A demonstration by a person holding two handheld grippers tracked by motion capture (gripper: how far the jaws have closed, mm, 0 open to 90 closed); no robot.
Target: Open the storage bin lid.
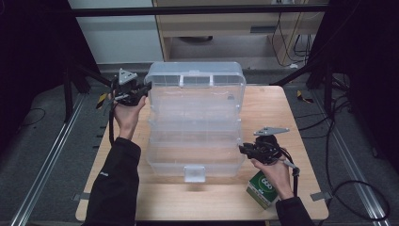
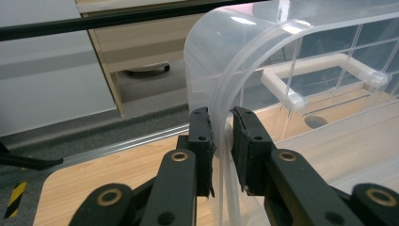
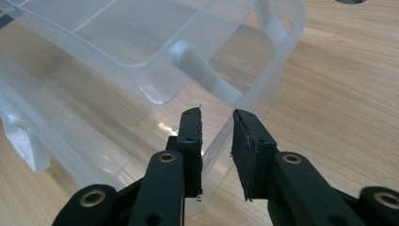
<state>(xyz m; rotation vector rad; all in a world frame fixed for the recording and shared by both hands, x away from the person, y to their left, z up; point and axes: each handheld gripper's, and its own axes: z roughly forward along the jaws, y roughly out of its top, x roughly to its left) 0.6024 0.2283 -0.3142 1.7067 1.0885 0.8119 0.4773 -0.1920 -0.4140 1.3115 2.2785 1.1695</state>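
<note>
pinching the far left edge of the clear box's lid (image 2: 221, 94) in my left gripper (image 2: 223, 136) keeps it swung open, while my right gripper (image 3: 217, 141), jaws clamped on the box's (image 1: 195, 155) near right wall, steadies it mid-bench (image 1: 277, 101).

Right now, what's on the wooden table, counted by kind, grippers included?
Clear plastic organiser box, lid open: 1
Green and white carton: 1
Black two-jaw grippers: 2, the left gripper clamped on the box's lid rim, the right gripper astride the base's wall
Total: 4
</note>
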